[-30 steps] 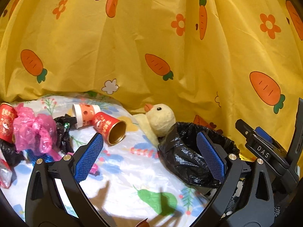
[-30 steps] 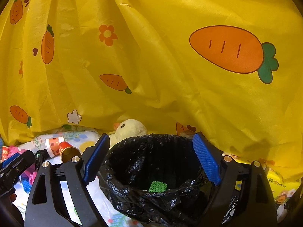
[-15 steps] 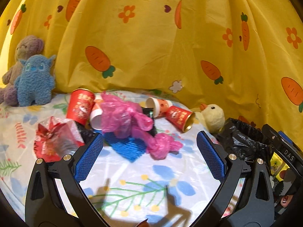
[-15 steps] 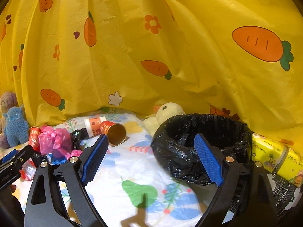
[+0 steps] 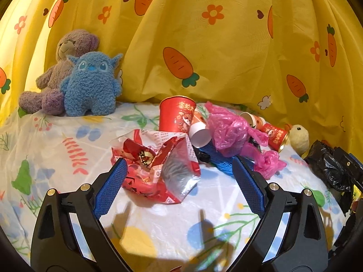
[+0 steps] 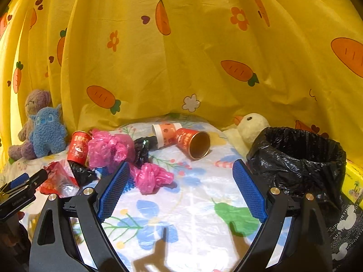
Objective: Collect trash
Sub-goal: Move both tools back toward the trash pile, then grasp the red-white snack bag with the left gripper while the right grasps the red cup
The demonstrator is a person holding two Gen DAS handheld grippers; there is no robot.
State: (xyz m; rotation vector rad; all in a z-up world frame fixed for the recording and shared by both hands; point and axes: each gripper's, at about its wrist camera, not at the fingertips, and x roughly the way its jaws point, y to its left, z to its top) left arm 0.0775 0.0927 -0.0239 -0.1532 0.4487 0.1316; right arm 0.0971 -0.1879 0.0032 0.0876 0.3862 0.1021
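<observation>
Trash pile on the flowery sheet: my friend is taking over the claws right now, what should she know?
Left claw: open, empty, aimed at the crumpled red foil wrapper.
Right claw: open, empty, near the crumpled pink plastic bag.
Black-lined trash bin sits at the right.
Left to collect: wrapper, pink bags, upright red paper cup, tipped red cup with gold inside, white-and-orange cup.

Open right hand-held gripper [image 6: 181, 187], pink bag [image 6: 150, 176], bin [image 6: 299, 158]

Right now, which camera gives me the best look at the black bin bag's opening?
The right wrist view: the black bin bag shows its whole open rim and dark inside, right of the duck toy. The left wrist view catches only a crumpled edge at far right.
</observation>
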